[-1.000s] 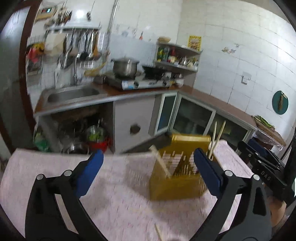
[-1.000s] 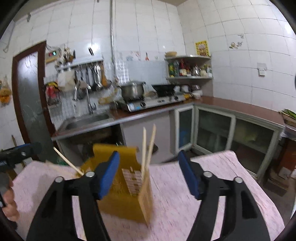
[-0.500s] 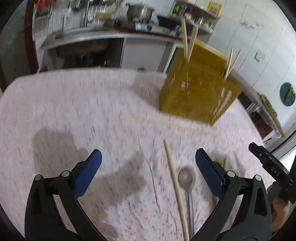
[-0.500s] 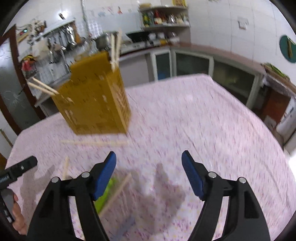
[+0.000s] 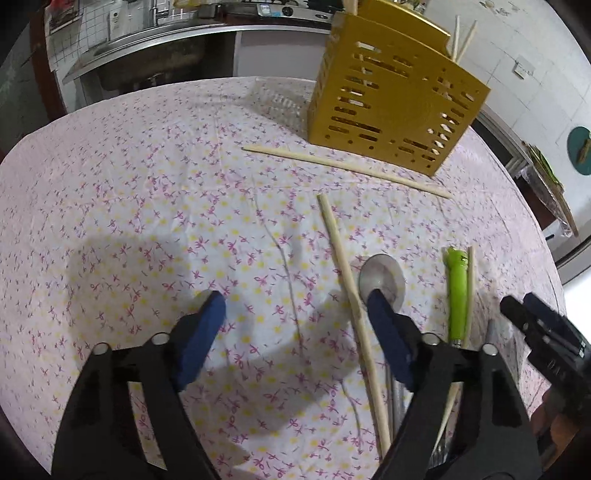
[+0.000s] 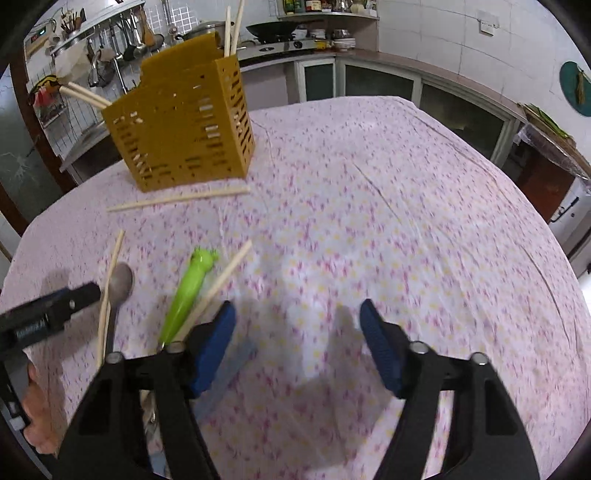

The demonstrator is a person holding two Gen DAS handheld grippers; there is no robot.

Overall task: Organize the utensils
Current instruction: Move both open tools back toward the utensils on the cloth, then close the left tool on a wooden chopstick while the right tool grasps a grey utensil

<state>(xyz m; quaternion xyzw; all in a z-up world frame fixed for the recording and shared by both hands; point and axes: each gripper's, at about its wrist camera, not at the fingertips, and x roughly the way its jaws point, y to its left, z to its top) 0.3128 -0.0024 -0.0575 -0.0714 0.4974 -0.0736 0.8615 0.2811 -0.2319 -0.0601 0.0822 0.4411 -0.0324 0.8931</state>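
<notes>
A yellow slotted utensil holder (image 5: 395, 107) stands at the far side of the floral tablecloth, with chopsticks standing in it; it also shows in the right wrist view (image 6: 184, 129). Loose chopsticks (image 5: 351, 284) lie on the cloth, one in front of the holder (image 6: 177, 199). A metal spoon (image 5: 382, 278) and a green-handled utensil (image 5: 457, 291) lie near me. My left gripper (image 5: 295, 310) is open and empty above the cloth, its right finger over the spoon. My right gripper (image 6: 297, 317) is open and empty, right of the green-handled utensil (image 6: 188, 288).
The round table (image 6: 406, 206) has a pink floral cloth. Behind it are a kitchen counter with a sink (image 5: 147, 40), a stove with pots (image 6: 273, 33) and glass-door cabinets (image 6: 388, 85). Each gripper shows at the edge of the other's view.
Both grippers have tilted down from facing the kitchen to facing the table and moved closer to the loose utensils. Both stay open and empty.
</notes>
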